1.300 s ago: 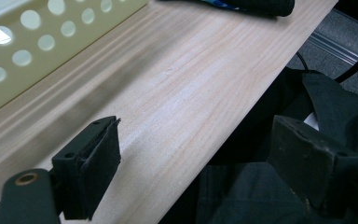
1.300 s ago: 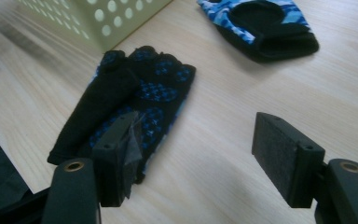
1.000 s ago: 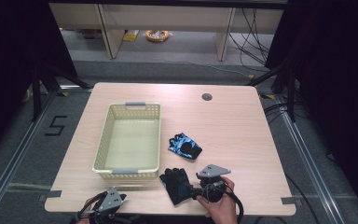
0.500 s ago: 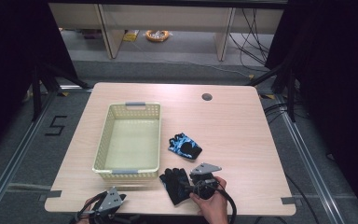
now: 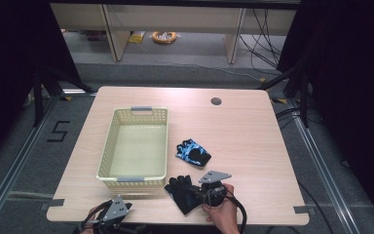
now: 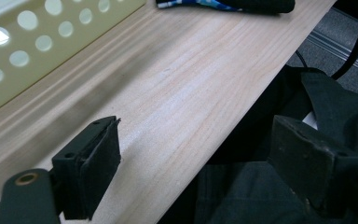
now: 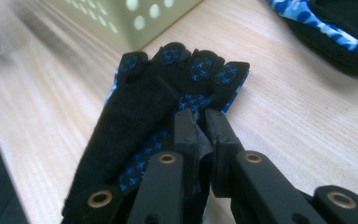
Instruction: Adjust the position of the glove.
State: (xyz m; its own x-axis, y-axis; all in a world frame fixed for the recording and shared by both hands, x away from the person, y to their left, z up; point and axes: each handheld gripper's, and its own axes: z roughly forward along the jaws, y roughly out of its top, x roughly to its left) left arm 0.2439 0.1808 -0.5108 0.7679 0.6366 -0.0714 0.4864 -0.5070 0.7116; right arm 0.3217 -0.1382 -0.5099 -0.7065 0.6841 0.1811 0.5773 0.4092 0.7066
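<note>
The right gripper (image 7: 198, 135) is clamping the black glove (image 7: 158, 107) just ahead, having just been closing on it; next, probably, lifting it toward the basket (image 5: 108, 151), while the left gripper (image 6: 205, 163) is waiting unclenched.

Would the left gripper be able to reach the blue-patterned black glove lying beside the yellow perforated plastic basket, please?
Probably yes: the left gripper is open and empty, with bare tabletop leading toward the blue-patterned glove; the basket stands aside.

I see a wooden table (image 5: 253, 126) on a grey floor (image 5: 195, 73), dark curtains (image 5: 350, 73) at both sides.
</note>
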